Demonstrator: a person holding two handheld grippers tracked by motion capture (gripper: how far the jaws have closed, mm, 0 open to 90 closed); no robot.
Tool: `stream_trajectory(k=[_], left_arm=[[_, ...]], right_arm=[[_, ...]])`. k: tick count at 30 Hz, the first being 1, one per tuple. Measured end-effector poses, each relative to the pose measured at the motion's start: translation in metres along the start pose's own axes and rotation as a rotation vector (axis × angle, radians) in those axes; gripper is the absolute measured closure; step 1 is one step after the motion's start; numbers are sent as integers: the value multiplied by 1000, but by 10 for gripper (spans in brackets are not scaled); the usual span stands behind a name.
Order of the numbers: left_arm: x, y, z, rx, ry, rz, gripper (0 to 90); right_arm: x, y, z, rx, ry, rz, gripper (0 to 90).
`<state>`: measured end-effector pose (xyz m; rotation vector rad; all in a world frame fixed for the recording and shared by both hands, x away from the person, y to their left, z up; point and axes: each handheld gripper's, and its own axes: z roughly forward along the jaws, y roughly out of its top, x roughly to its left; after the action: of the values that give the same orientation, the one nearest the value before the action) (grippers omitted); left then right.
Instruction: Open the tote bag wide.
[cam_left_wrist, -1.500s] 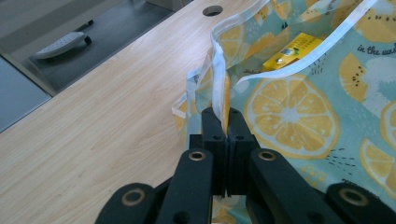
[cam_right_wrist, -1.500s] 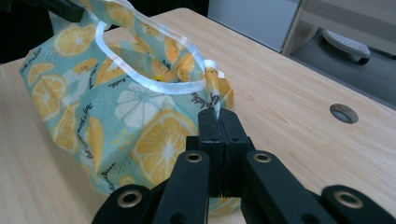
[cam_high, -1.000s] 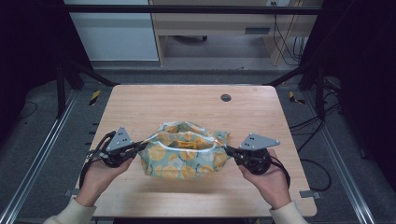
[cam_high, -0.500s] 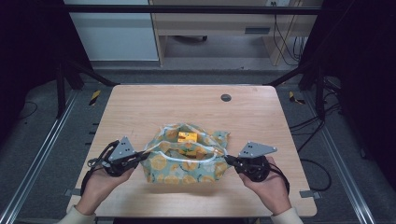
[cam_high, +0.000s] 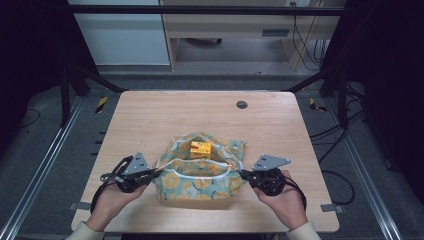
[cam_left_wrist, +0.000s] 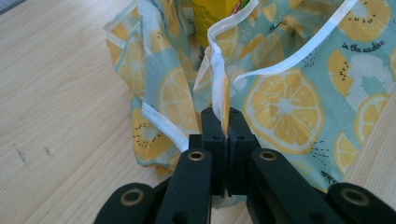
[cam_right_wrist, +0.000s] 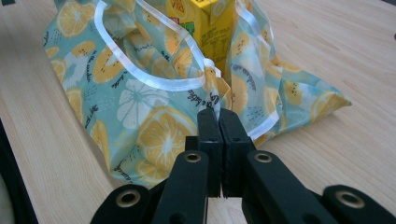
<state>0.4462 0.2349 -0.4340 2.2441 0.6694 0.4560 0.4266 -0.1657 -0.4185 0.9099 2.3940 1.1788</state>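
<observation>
A pale wooden table (cam_high: 280, 125) stands on dark grey floor (cam_high: 50, 125), a black grommet (cam_high: 242, 104) at twelve o'clock. Near six o'clock sits the lemon-print fabric bag (cam_high: 200, 177), reading "in the sunshine". Its mouth now gapes wider than a second ago, baring a yellow juice carton (cam_high: 200, 149). The left gripper (cam_high: 153, 174) and right gripper (cam_high: 243, 173) each clamp its white-trimmed rim.

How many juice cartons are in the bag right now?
1. A yellow juice carton stands inside the open lemon-print bag, toward its far side, between the left gripper and right gripper pinching the rim. More could be hidden under the fabric.
</observation>
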Motion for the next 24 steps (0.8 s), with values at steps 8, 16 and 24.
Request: stream_trajectory(k=[8,16,24], left_arm=[[-5,-3,9,26,-15,11,884],[-5,-5,16,40,-23,11,883],[-5,-7,17,44,-26,10,883]], right_arm=[[1,3,2,24,-7,8,628],[-3,35,-1,26,-34,-21,503],[-15,60,42,77,-26,-25,533]])
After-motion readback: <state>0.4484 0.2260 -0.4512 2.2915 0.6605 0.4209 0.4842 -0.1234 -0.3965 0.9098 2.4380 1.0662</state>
